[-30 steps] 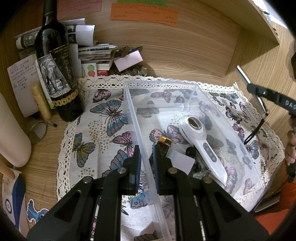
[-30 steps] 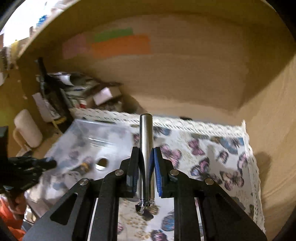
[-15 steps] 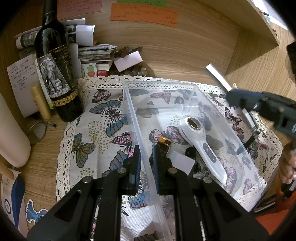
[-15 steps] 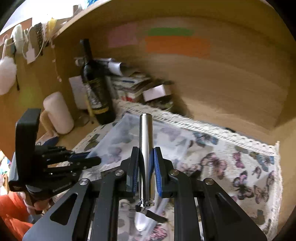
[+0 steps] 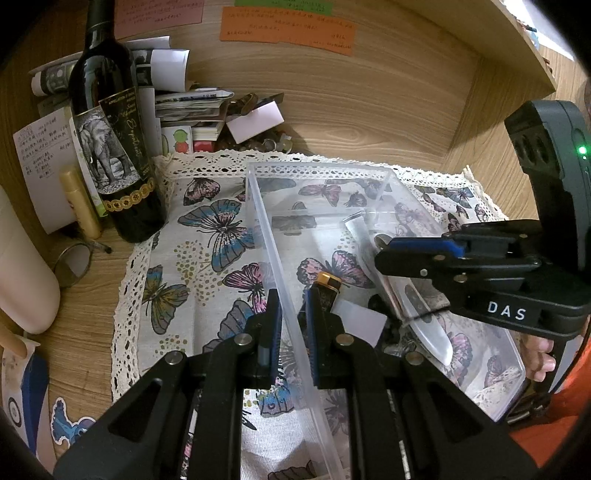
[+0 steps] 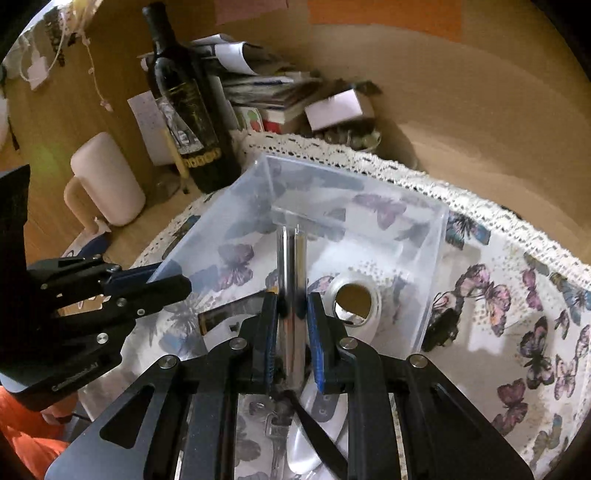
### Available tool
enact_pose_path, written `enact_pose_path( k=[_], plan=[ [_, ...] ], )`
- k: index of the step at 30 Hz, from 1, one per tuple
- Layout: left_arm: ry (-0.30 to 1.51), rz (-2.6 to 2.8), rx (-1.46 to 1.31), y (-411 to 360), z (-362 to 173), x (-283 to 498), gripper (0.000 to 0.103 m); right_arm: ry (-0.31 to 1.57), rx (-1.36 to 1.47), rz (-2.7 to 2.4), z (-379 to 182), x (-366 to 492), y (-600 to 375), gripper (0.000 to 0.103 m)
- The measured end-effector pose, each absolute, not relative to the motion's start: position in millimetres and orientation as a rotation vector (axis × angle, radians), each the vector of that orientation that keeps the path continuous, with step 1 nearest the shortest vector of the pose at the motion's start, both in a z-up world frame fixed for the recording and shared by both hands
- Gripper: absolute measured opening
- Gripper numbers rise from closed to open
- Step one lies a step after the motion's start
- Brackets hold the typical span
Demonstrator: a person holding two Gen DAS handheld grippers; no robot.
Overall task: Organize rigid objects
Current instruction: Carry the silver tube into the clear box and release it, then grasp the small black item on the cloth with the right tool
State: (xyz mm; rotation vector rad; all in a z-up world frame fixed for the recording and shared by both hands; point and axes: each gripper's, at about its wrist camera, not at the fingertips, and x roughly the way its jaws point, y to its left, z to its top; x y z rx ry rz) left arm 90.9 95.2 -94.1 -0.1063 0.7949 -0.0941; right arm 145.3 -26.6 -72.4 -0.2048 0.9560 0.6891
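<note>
Both grippers at the clear box, one on its wall, one with a metal tube.

Nearest, left gripper point(image 5: 293, 321) clamped on the side wall of the clear box point(image 5: 266, 236); right gripper point(image 6: 292, 328), marked "DAS", pinched on a shiny metal tube point(image 6: 291, 266) over the box. Inside (on the butterfly cloth point(image 5: 207, 229)): a white handheld device point(image 6: 354, 299), a white card point(image 5: 356, 325). Beyond, a wine bottle point(image 5: 110, 147) with elephant label, script unreadable; orange note point(image 5: 288, 27) handwritten.

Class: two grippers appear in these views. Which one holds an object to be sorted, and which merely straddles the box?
The right gripper clamps the upright metal cylinder; the left gripper only straddles the clear box wall.
</note>
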Motion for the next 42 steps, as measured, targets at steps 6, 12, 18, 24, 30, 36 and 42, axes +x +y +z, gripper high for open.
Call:
enact_pose_path(
  k=[6,12,18,24,30,36,42],
  plan=[
    [0.795,-0.094,-0.106,95.3,-94.1,90.8,0.012,0.915,-0.197,0.674,-57.9,140.5,-36.8,0.023],
    [0.795,-0.095,-0.105,94.8,-94.3,91.2,0.012,0.842,-0.16,0.59,-36.1,141.5,-64.1,0.033],
    [0.794,-0.094,-0.105,94.8,-94.3,91.1,0.012,0.792,-0.12,0.462,-19.9,148.0,-106.9,0.041],
    [0.795,-0.094,-0.105,94.8,-94.4,91.1,0.012,0.833,-0.104,0.37,-32.0,167.1,-133.2,0.047],
    [0.795,-0.094,-0.104,95.1,-94.6,91.1,0.012,0.932,-0.111,0.357,-66.4,184.3,-134.3,0.047],
    [0.795,-0.094,-0.104,95.5,-94.7,91.2,0.012,1.012,-0.137,0.372,-97.6,196.7,-124.1,0.047],
    [0.796,-0.096,-0.107,96.5,-95.8,90.5,0.012,1.078,-0.171,0.399,-121.5,204.9,-111.1,0.042]
  ],
)
